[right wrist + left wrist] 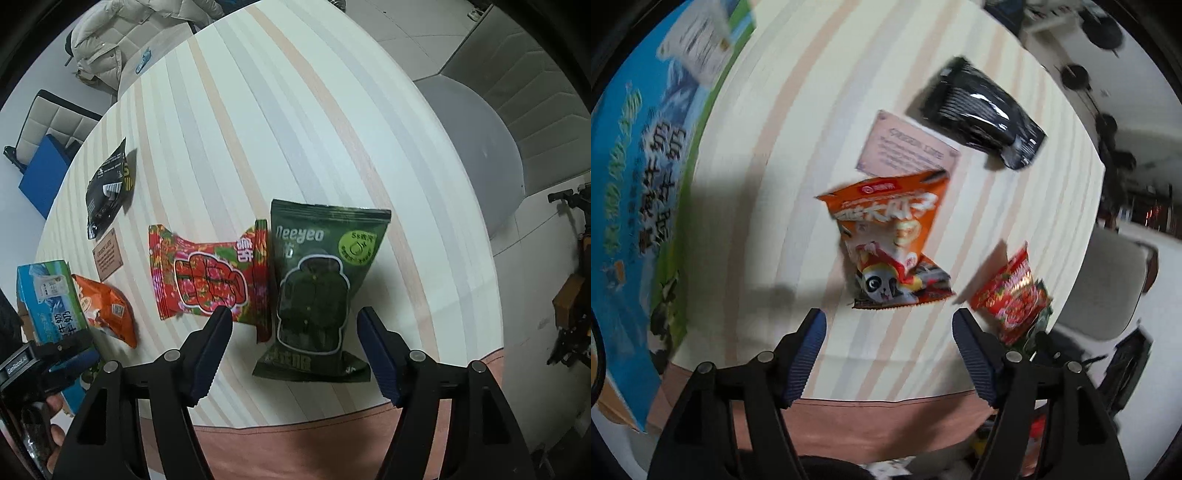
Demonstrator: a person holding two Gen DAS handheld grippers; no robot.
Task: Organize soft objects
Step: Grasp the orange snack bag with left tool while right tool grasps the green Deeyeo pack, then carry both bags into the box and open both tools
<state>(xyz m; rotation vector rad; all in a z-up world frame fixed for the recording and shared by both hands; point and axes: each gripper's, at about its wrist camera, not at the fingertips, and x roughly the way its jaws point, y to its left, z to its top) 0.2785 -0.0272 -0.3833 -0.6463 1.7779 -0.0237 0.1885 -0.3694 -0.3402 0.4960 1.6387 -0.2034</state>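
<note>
Striped cloth (pixel 295 110) covers table; pink hem at near edge. Pale tiled floor (pixel 417 29) beyond table. Grey chair (pixel 1104 284) beside table. Padded coat (pixel 122 33) on seat past far edge.

A striped bench (pixel 295 110) holds a small card (pixel 108 256) at nine o'clock. A milk carton (pixel 48 306) stands at eight o'clock, a jacket (pixel 122 44) at eleven.

left hand-held gripper (pixel 889 326) agape, right hand-held gripper (pixel 294 325) agape
</note>
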